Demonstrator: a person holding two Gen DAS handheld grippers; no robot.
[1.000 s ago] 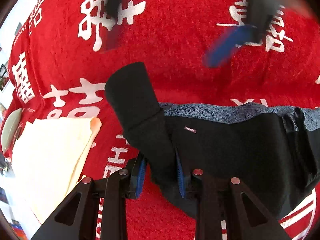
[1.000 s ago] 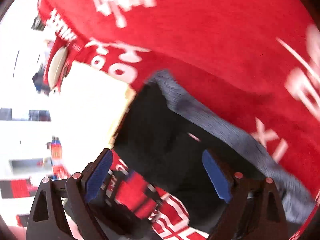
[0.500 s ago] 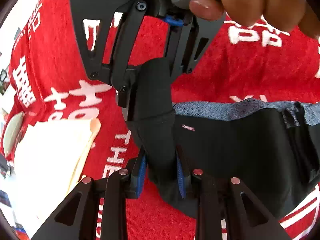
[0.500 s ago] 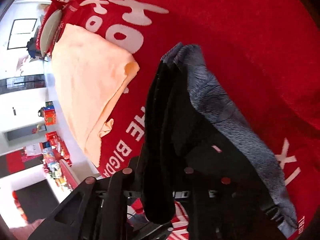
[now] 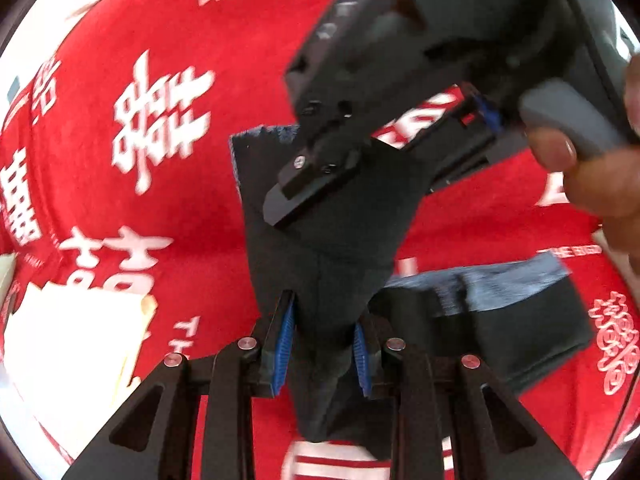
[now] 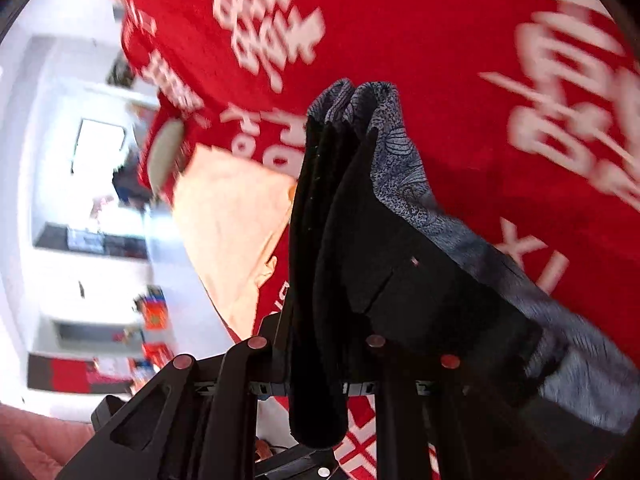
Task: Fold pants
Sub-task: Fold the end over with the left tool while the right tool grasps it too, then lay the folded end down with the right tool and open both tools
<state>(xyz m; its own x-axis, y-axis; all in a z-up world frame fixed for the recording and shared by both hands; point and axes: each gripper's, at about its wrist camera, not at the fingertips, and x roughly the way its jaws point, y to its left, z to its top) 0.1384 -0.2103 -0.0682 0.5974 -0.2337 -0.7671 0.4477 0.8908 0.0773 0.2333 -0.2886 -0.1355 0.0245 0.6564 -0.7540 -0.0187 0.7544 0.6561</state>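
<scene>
Lifted since before: 1 pants [image 5: 344, 240], clamped by left gripper [image 5: 322, 344] and just-closed right gripper [image 6: 316, 360].

Right hand-held gripper [image 6: 316, 360] now clamped on black pants [image 6: 332, 240], jaws just closing from wide. Pants' bunched edge now lifted off red cloth [image 5: 180, 208], stretched between right hand-held gripper and left hand-held gripper [image 5: 322, 350]. Person's hand [image 5: 592, 176] now at right edge.

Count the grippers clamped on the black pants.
2. The left gripper pinches the pants at the near fold; the right gripper grips the same raised end from above.
</scene>
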